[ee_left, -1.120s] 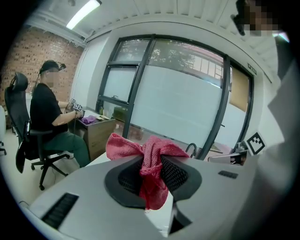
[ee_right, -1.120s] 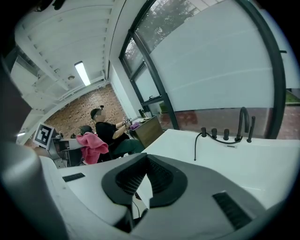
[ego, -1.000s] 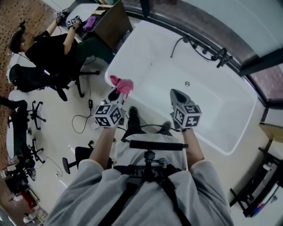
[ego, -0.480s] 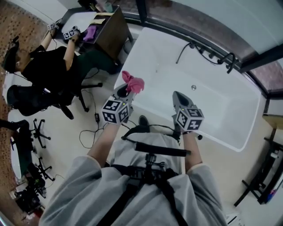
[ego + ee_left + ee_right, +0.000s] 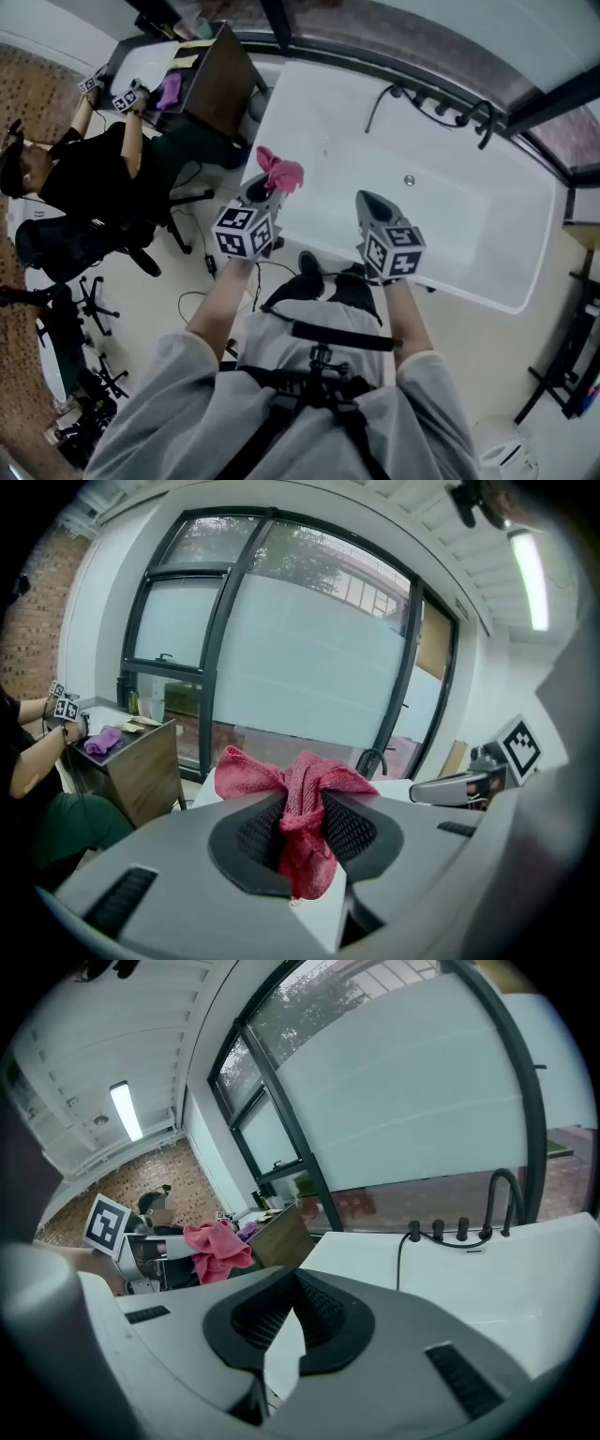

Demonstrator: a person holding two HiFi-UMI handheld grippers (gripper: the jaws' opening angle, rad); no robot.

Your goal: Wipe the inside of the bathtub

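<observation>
A white bathtub [image 5: 487, 234] lies in front of me, under a dark-framed window, with a black tap and shower hose [image 5: 441, 111] on its far rim. My left gripper [image 5: 265, 187] is shut on a pink cloth [image 5: 281, 172] that bunches out past the jaws [image 5: 298, 803], held over the tub's near left rim. My right gripper [image 5: 367, 200] hangs above the tub's near rim, shut with nothing in it [image 5: 292, 1321]. The tub's drain [image 5: 409, 180] shows on the floor of the tub.
A seated person in black [image 5: 89, 183] works at a brown desk [image 5: 202, 80] to the left, holding other grippers and a purple cloth [image 5: 169, 91]. Office chairs [image 5: 56, 319] and cables [image 5: 220, 272] lie on the floor at left. A black stand [image 5: 572, 375] is at the right.
I have stepped closer to the tub; both grippers now sit over its near rim. The left gripper still holds the pink cloth. The right gripper's state has not changed.
</observation>
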